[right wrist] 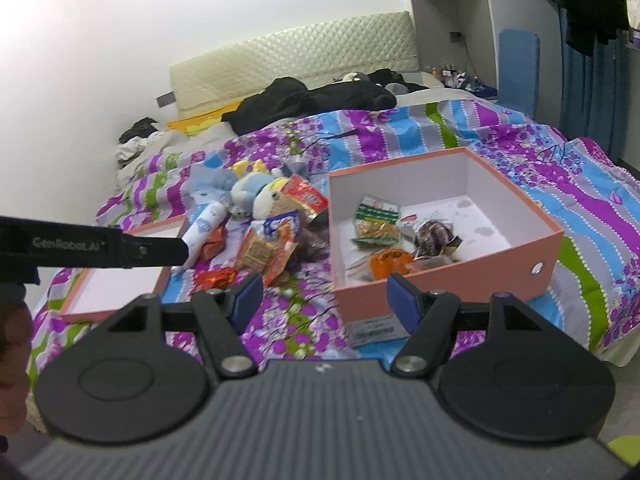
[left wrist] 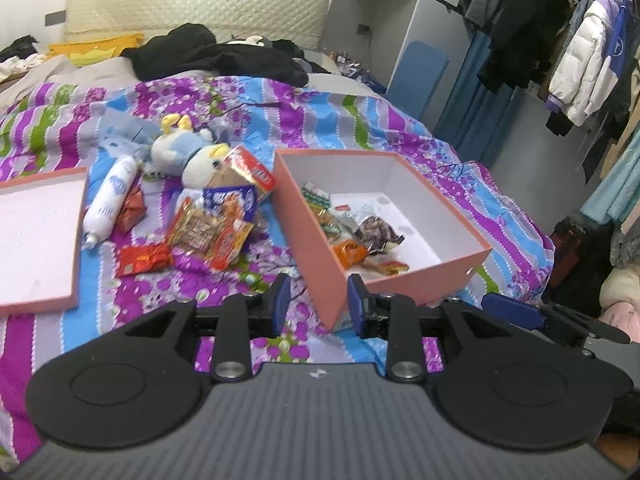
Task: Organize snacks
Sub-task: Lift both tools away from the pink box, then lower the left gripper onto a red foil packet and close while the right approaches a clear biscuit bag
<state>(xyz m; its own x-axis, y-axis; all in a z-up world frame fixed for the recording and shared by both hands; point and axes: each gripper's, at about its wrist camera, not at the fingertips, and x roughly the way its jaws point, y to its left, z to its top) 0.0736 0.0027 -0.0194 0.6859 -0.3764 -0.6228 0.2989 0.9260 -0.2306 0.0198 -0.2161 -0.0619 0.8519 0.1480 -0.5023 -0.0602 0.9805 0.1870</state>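
Observation:
A pink box with a white inside sits on the bed and holds several snack packets. More snack packets lie in a pile left of the box. A red packet lies apart at the pile's near left. My left gripper is open and empty, above the quilt by the box's near corner. My right gripper is open and empty, just in front of the box's near wall. The right gripper's blue finger also shows in the left wrist view.
The pink box lid lies upturned at the left. A plush toy and a white bottle lie behind the pile. Dark clothes are heaped by the headboard. Hanging coats are right of the bed.

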